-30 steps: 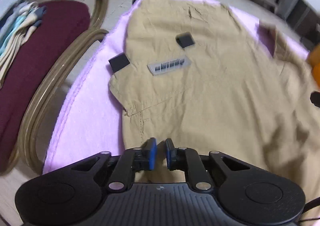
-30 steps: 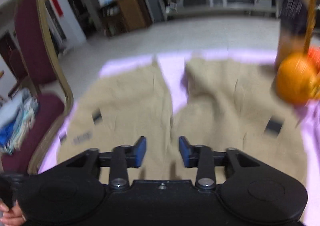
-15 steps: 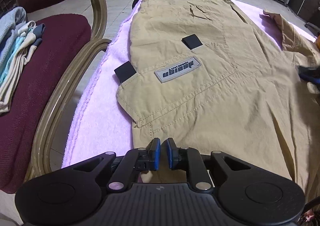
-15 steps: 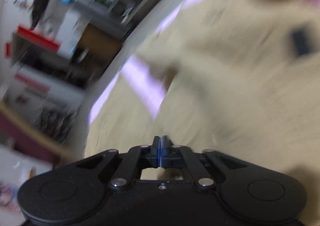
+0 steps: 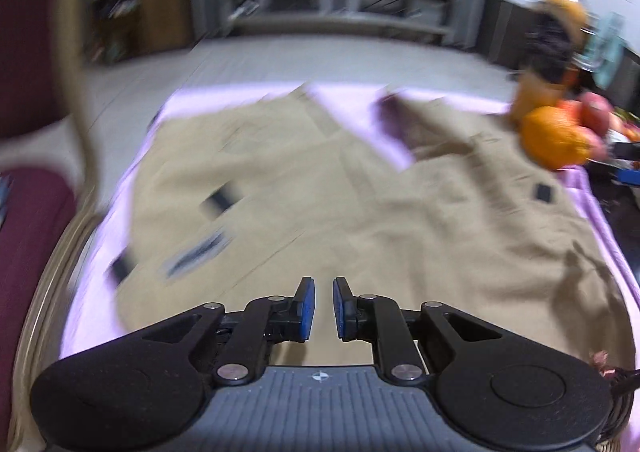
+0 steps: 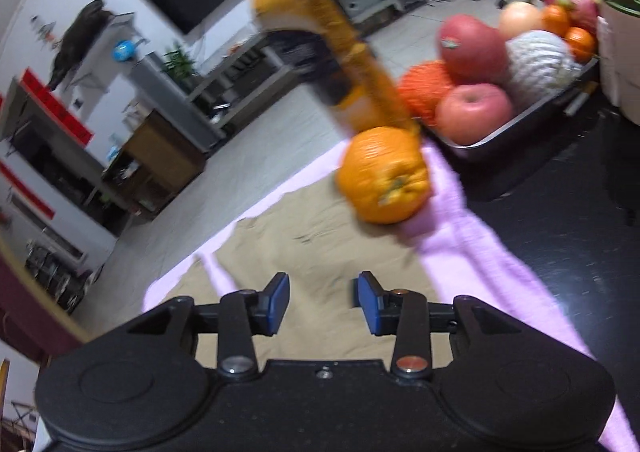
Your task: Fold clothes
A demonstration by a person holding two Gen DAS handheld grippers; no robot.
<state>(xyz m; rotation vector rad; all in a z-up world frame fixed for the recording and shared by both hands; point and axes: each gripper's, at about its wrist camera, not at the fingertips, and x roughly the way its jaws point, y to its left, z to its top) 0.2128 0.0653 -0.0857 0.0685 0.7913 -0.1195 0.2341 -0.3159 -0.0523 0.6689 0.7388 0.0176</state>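
Both views motion-blurred. Khaki trousers (image 5: pixel 320 191) lie spread on the pink towel (image 5: pixel 92 264) over the table, legs pointing away from me, a strip of towel showing between them. Grey label patch (image 5: pixel 196 256) on the left leg: writing smeared, I cannot read it. Sticker on the red apple (image 6: pixel 452 43) also illegible.

My left gripper (image 5: pixel 320 308) hangs over the waist end, jaws a narrow gap apart, nothing between them. My right gripper (image 6: pixel 322 302): jaws have just been opening, now well apart, empty, above khaki cloth.

Edges: towel shows beyond the trousers left, far and right. Chair (image 5: pixel 36 211) close at left edge. Orange (image 6: pixel 384 179) and juice bottle (image 6: pixel 320 47) at the far right corner; fruit tray (image 6: pixel 520 119) just beyond on dark table.
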